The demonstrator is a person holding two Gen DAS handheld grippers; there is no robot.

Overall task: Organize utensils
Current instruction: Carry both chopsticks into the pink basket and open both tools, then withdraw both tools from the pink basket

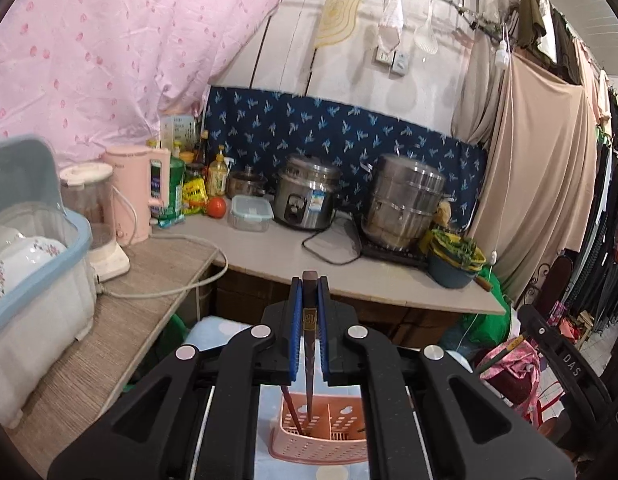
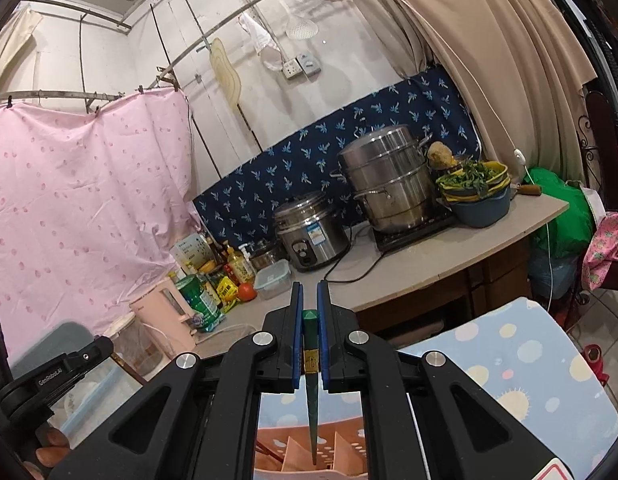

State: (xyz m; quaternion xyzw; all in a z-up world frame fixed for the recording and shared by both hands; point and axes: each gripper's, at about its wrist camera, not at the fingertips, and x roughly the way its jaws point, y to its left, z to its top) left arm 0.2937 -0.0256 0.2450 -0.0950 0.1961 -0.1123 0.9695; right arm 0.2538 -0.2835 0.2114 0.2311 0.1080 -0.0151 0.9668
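My left gripper is shut on a dark brown chopstick held upright; its tip reaches down into the left compartment of a pink perforated utensil basket, beside another brown chopstick leaning there. My right gripper is shut on a green chopstick with a gold band, pointing down over the same pink basket. The basket stands on a blue dotted cloth. The left gripper's body shows at the lower left of the right wrist view.
A counter behind holds a rice cooker, a steel steamer pot, a basin of greens, a plastic box and bottles. A blue dish rack with plates, a blender and a pink kettle stand left.
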